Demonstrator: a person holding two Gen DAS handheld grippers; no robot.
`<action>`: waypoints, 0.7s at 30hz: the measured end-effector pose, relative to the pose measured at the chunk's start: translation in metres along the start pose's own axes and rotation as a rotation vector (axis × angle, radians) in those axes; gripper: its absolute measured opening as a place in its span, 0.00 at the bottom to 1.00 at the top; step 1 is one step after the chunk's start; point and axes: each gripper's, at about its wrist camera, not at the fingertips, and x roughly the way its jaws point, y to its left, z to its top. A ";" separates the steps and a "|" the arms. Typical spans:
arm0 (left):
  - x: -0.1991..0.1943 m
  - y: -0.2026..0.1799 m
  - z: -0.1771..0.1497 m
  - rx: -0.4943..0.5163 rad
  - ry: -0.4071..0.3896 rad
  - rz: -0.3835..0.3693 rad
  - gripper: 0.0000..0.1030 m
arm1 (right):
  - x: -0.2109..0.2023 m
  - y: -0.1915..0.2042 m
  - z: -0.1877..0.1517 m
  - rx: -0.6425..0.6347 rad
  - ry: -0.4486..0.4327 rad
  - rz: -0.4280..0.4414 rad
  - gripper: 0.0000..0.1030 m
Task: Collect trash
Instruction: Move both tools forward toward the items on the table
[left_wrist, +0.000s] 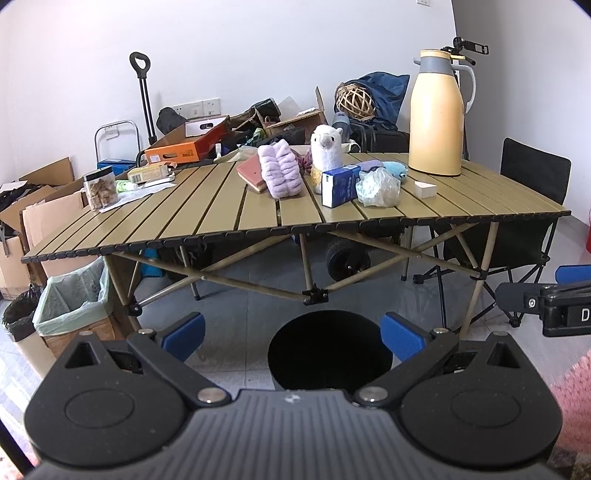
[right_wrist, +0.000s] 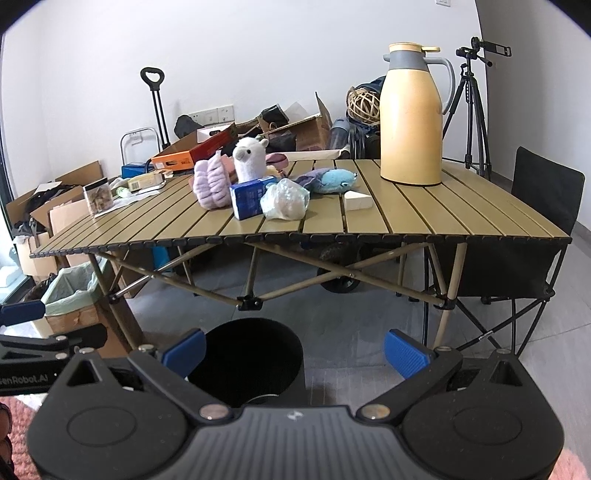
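On the slatted folding table (left_wrist: 221, 221) lie a crumpled clear plastic bag (left_wrist: 378, 186) (right_wrist: 284, 199), a blue carton (left_wrist: 340, 184) (right_wrist: 251, 199) and a small white wedge (left_wrist: 424, 189) (right_wrist: 356, 201). A black round bin (left_wrist: 328, 350) (right_wrist: 247, 362) stands on the floor in front of the table. My left gripper (left_wrist: 293, 336) hangs open over the bin, empty. My right gripper (right_wrist: 295, 350) is open and empty too, just right of the bin. Both are well short of the table's front edge.
A llama plush (left_wrist: 325, 151), a purple fluffy item (left_wrist: 280, 171), a blue plush (right_wrist: 332, 181), a yellow thermos (left_wrist: 437, 114) and a snack jar (left_wrist: 99, 188) share the table. A green-lined box (left_wrist: 70, 295) stands at floor left, a black folding chair (right_wrist: 546, 206) at right, a tripod (right_wrist: 469, 110) behind.
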 end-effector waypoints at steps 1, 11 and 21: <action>0.004 -0.001 0.002 0.001 -0.001 0.000 1.00 | 0.004 -0.001 0.002 0.000 -0.004 0.000 1.00; 0.045 -0.006 0.024 0.000 -0.019 0.003 1.00 | 0.042 -0.009 0.024 -0.030 -0.059 -0.022 1.00; 0.085 0.004 0.054 -0.019 -0.081 0.038 1.00 | 0.086 -0.011 0.058 -0.050 -0.136 -0.037 1.00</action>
